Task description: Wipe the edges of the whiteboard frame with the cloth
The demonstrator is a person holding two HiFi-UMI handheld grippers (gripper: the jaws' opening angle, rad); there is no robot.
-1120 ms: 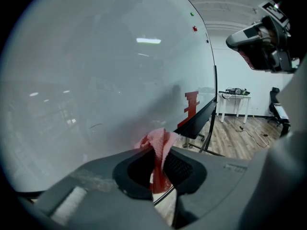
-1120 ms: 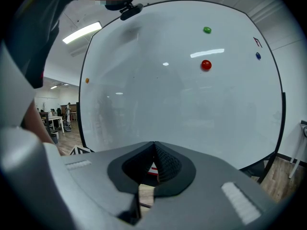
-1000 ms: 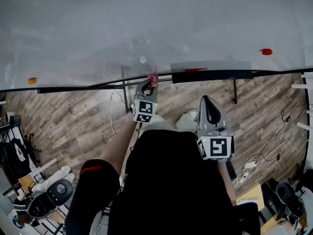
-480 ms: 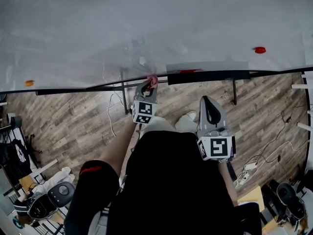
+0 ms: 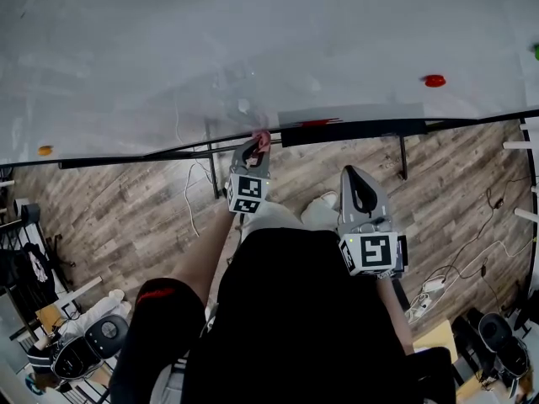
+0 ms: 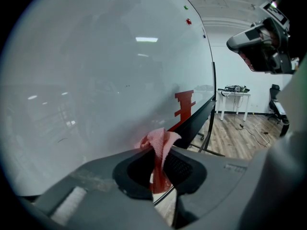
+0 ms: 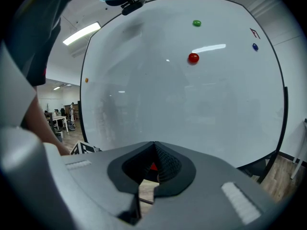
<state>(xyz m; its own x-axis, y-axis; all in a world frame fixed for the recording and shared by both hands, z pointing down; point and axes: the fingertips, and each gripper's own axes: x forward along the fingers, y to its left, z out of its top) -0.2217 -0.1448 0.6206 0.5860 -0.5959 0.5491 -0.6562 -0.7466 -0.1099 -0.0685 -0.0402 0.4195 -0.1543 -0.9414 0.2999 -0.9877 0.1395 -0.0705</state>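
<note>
The whiteboard (image 5: 253, 40) fills the top of the head view, and its dark bottom frame edge (image 5: 126, 156) runs across below it. My left gripper (image 5: 257, 144) is shut on a pink cloth (image 5: 263, 136) that is pressed against that bottom edge, just left of the black pen tray (image 5: 354, 130). In the left gripper view the cloth (image 6: 160, 142) sticks out between the jaws of the left gripper (image 6: 160, 150) and touches the board. My right gripper (image 5: 355, 172) hangs lower right, away from the board. In its own view the right gripper (image 7: 154, 145) is shut with nothing in it.
Red (image 5: 434, 80) and orange (image 5: 44, 151) magnets sit on the board. A red item (image 5: 320, 123) lies on the tray. Below are the stand's legs (image 5: 404, 154), loose cables (image 5: 189, 200) on the wood floor, a power strip (image 5: 429, 286), and chair bases (image 5: 84, 348) at lower left.
The board and its magnets have shifted left in the head view. My left gripper with the cloth now sits a little farther right along the bottom edge, closer to the tray. The right gripper has barely moved.
</note>
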